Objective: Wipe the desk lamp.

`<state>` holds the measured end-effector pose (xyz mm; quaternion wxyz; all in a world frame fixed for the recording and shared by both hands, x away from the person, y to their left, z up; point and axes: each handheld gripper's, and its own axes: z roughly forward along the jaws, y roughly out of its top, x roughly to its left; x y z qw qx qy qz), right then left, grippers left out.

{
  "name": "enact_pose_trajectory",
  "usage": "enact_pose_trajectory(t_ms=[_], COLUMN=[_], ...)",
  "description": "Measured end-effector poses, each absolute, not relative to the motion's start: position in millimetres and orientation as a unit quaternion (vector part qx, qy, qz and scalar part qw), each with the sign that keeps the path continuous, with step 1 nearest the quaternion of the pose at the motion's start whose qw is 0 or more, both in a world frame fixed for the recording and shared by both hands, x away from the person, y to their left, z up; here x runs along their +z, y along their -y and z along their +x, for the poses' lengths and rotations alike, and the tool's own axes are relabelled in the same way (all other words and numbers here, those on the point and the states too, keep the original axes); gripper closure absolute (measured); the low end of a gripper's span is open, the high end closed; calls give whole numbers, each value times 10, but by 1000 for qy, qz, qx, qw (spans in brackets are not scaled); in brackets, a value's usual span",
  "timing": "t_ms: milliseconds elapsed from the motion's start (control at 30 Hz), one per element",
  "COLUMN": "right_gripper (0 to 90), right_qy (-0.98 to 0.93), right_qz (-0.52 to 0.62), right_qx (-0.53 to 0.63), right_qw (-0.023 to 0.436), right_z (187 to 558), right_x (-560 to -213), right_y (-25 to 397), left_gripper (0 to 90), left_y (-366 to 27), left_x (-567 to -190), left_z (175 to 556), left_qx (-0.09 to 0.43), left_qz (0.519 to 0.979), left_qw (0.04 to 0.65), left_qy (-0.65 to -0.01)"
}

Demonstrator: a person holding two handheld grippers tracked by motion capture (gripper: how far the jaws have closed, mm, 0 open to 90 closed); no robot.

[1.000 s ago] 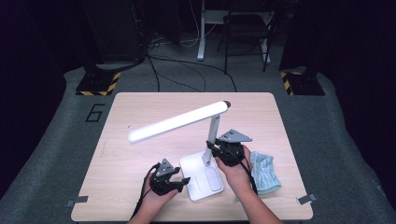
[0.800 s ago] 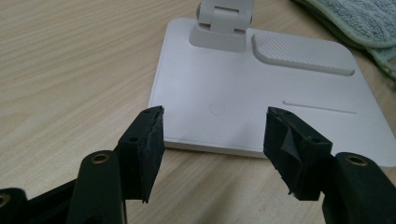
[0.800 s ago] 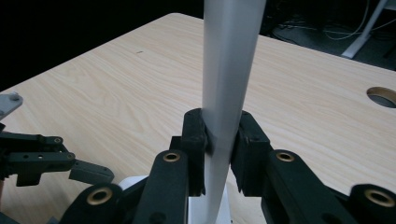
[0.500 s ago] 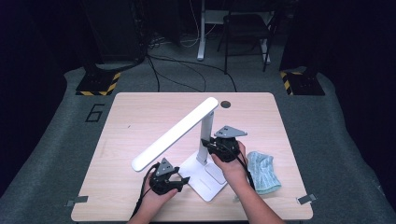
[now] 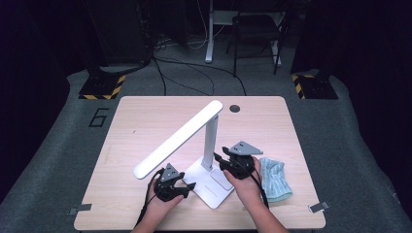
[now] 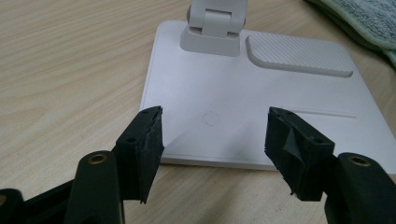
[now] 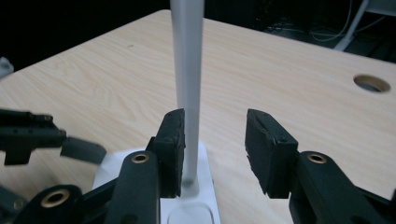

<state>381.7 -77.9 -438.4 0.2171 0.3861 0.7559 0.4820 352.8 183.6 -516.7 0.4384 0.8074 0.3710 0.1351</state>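
A white lamp stands near the front edge of the desk, a little right of centre, between the two grippers. Its base is a flat square plate with rounded corners, turned so that one corner points at the person; in the left gripper view it carries a faint round power mark at its middle, a ribbed recessed pad along one side and a thin groove beside that. A blocky hinge at the back of the base holds the post, a slim flat white bar that rises upright. From the post's top a long flat head with rounded ends slopes down and to the left, its low end hanging over the desk just behind the left gripper. That gripper sits at the base's left front edge, its jaws wide apart with nothing between them, aimed across the plate. The right gripper is at the post's right side, low down near the hinge; its jaws are spread open, and the post stands against the inner face of one jaw while the other jaw is clear of it. A folded green cloth lies on the desk just right of the right hand.
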Motion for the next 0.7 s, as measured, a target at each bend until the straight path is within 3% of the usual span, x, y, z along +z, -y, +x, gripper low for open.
enact_pose_trajectory(t_ms=[700], right_gripper=[588], right_qy=[-764], right_qz=[418], right_qx=[444], right_qw=[211], right_z=[3323], right_x=[-4992], right_y=[1041], left_gripper=[370], left_y=[-1832], left_x=[-5192], left_z=[3530], left_qx=[136], left_qz=[806], left_qw=[437], left_qy=[-376])
